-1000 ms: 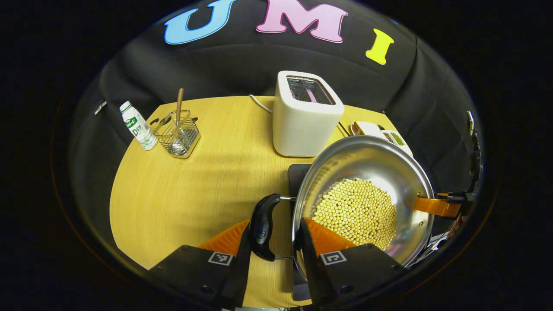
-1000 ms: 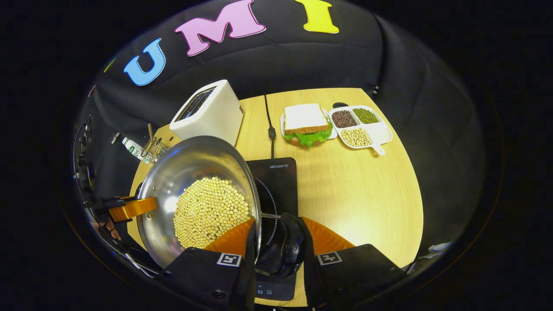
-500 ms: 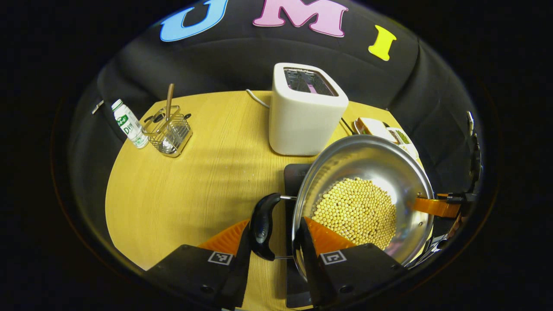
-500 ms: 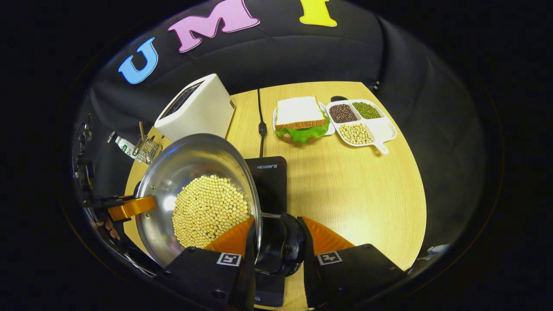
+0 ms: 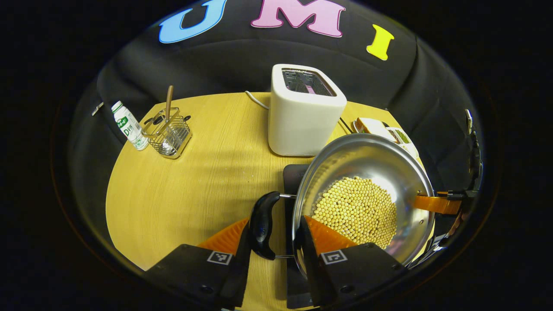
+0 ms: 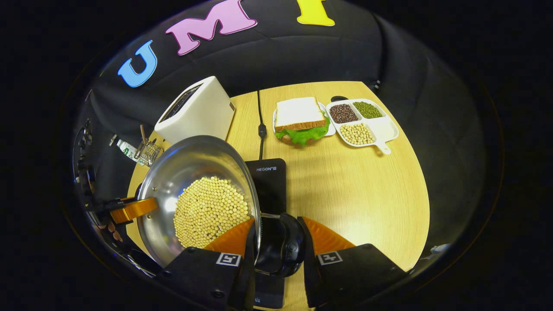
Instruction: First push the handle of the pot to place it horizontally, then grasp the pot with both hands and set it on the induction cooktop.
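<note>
My left hand-held gripper and right hand-held gripper each clamp a black side handle of the pot, held over the induction cooktop at 12 o'clock.

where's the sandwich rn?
In the right gripper view, the sandwich sits at the table's far side, between the cooktop's black cord and the divided bean tray.

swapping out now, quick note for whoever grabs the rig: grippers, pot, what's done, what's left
Left gripper: shut on the pot's left handle.
Right gripper: shut on the right handle.
Pot, full of beans, is held over the cooktop; whether it touches is unclear.
Done: both handles grasped.
Left: lower the pot level onto the cooktop, then open both grippers.
</note>
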A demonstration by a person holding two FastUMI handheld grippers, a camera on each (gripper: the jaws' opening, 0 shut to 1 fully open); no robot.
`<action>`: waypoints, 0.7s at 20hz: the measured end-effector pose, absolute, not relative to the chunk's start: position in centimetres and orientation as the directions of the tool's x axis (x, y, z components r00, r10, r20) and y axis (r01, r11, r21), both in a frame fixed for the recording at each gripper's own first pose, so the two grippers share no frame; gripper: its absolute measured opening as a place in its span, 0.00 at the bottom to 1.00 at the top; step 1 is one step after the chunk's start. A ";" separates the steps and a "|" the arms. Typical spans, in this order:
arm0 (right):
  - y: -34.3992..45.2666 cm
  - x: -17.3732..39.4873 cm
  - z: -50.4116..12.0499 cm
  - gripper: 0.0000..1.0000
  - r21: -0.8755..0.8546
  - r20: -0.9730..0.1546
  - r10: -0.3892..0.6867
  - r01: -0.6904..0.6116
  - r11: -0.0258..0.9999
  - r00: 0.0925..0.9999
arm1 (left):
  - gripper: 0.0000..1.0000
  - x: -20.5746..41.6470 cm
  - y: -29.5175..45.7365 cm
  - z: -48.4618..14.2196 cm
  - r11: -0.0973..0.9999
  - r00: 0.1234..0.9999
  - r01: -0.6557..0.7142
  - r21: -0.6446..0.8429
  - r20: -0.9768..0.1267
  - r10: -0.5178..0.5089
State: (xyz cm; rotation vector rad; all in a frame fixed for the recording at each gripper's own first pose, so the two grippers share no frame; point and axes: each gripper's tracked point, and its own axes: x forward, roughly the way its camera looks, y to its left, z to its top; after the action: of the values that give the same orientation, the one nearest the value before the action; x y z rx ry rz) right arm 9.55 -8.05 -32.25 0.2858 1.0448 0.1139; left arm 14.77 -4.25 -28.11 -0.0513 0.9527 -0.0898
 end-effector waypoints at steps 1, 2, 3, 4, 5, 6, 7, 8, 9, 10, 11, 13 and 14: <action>-8.1 9.6 -32.3 0.52 0.287 -0.835 0.228 0.043 0.957 0.501 | 0.60 14.7 -4.2 -28.0 0.995 0.576 0.054 -0.084 -0.811 -0.100; -8.2 9.6 -32.3 0.52 0.282 -0.836 0.221 0.047 0.958 0.501 | 0.61 14.8 -4.2 -27.9 0.995 0.582 0.055 -0.085 -0.807 -0.101; -8.2 9.6 -32.3 0.55 0.274 -0.836 0.211 0.051 0.960 0.507 | 0.60 14.9 -4.2 -28.0 0.995 0.586 0.057 -0.083 -0.804 -0.101; -8.3 9.8 -31.9 0.57 0.270 -0.829 0.203 0.054 0.961 0.521 | 0.62 14.8 -4.2 -28.0 0.995 0.586 0.056 -0.081 -0.805 -0.099; -8.2 10.1 -31.5 0.61 0.272 -0.821 0.200 0.059 0.961 0.535 | 0.62 14.8 -4.3 -28.0 0.995 0.588 0.058 -0.082 -0.802 -0.100; -7.9 10.2 -31.0 0.65 0.286 -0.814 0.208 0.062 0.956 0.542 | 0.64 14.9 -4.3 -27.7 0.995 0.598 0.059 -0.078 -0.795 -0.098; -7.9 10.4 -30.9 0.85 0.284 -0.814 0.201 0.071 0.956 0.544 | 0.65 15.1 -4.2 -27.6 0.995 0.611 0.063 -0.075 -0.786 -0.098; -7.7 10.5 -31.0 0.89 0.282 -0.814 0.198 0.075 0.956 0.546 | 0.70 15.2 -4.1 -27.2 0.996 0.621 0.067 -0.065 -0.778 -0.093; -8.0 10.4 -30.7 0.99 0.269 -0.812 0.182 0.079 0.960 0.554 | 0.78 15.2 -3.9 -27.0 0.997 0.632 0.066 -0.049 -0.771 -0.079; -8.2 10.5 -30.3 0.99 0.258 -0.806 0.168 0.081 0.963 0.567 | 0.90 15.2 -3.7 -26.6 0.997 0.640 0.065 -0.034 -0.766 -0.068; -8.3 10.5 -30.0 0.99 0.248 -0.799 0.155 0.083 0.965 0.581 | 0.94 15.2 -3.5 -26.2 0.998 0.646 0.062 -0.025 -0.761 -0.059; -8.4 10.3 -29.0 0.99 0.237 -0.785 0.138 0.087 0.968 0.604 | 0.94 14.8 -3.6 -25.6 0.998 0.657 0.056 -0.033 -0.751 -0.062; -8.5 10.2 -28.3 0.99 0.230 -0.776 0.129 0.086 0.969 0.618 | 0.94 14.7 -3.8 -25.2 0.997 0.667 0.054 -0.047 -0.742 -0.071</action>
State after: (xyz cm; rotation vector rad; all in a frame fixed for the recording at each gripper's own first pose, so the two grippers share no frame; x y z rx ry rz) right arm 10.21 -8.54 -28.34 0.2555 0.9071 0.0250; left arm 14.68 -3.80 -25.22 -0.0215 0.8376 -0.0706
